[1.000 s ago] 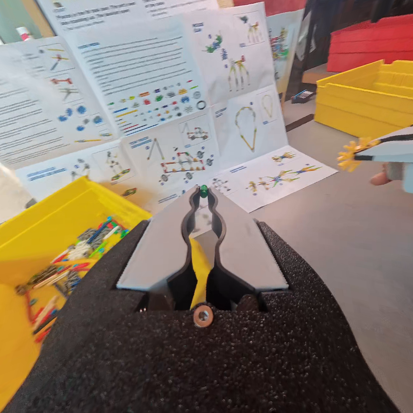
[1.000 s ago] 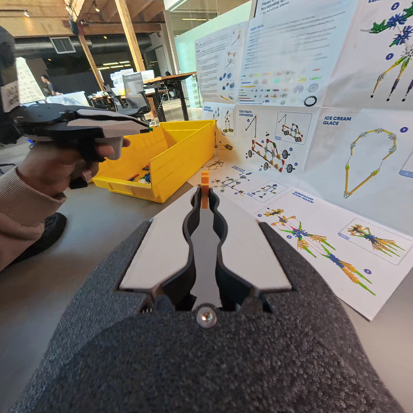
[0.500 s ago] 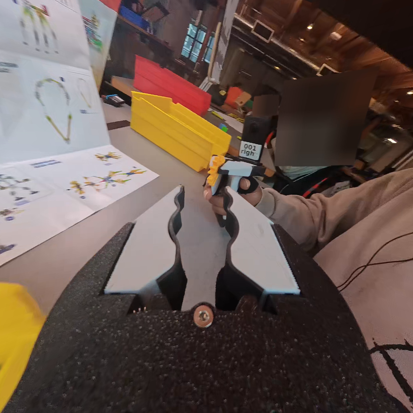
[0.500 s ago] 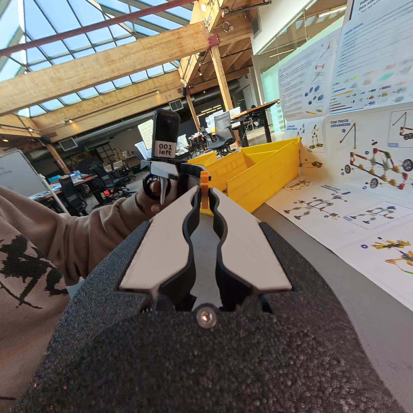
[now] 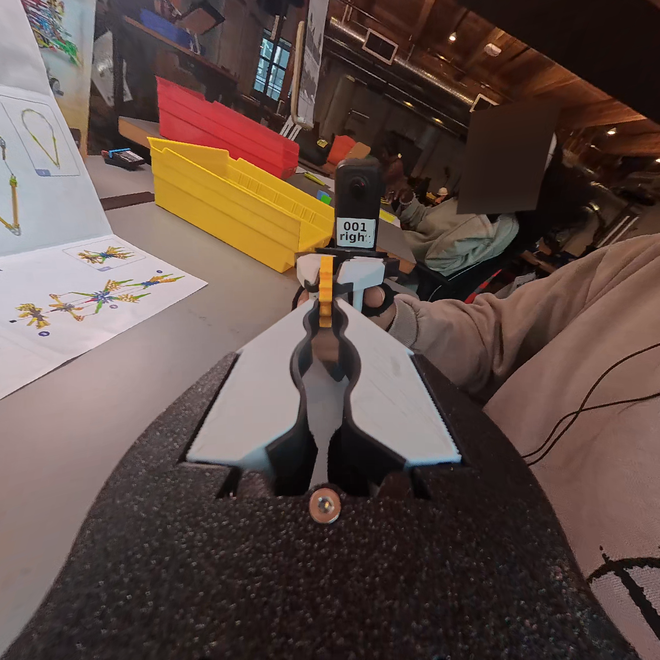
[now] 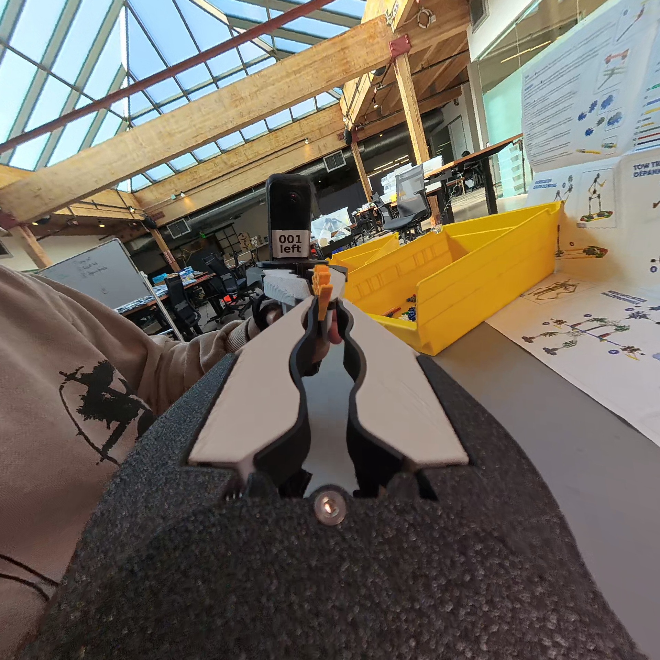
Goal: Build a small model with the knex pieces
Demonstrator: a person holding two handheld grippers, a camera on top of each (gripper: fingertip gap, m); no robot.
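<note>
My two grippers face each other tip to tip above the grey table (image 5: 143,375). A yellow-orange toothed connector (image 5: 325,285) stands on edge between them. My left gripper (image 5: 325,312) is shut on its near end. It also shows in the right wrist view (image 6: 319,282), clamped on the connector (image 6: 321,289). My right gripper (image 6: 325,309) has the connector's other end between its pads, which stand slightly apart, with a thin gap on one side. In the left wrist view the right gripper (image 5: 326,273) shows the same thin dark gap beside the connector.
A yellow bin (image 6: 464,285) with several loose rods and connectors stands by the building instruction sheets (image 6: 589,321). Another yellow bin (image 5: 232,210) and red bins (image 5: 221,121) stand farther back. A seated person (image 5: 457,232) is behind. My beige sleeves (image 5: 500,321) frame the grippers. The tips of both grippers are at nearly the same place.
The left gripper, shut on a small green piece a second ago, then stood open and bare, swung to face the right one and closed on the connector. The right pads parted slightly.
</note>
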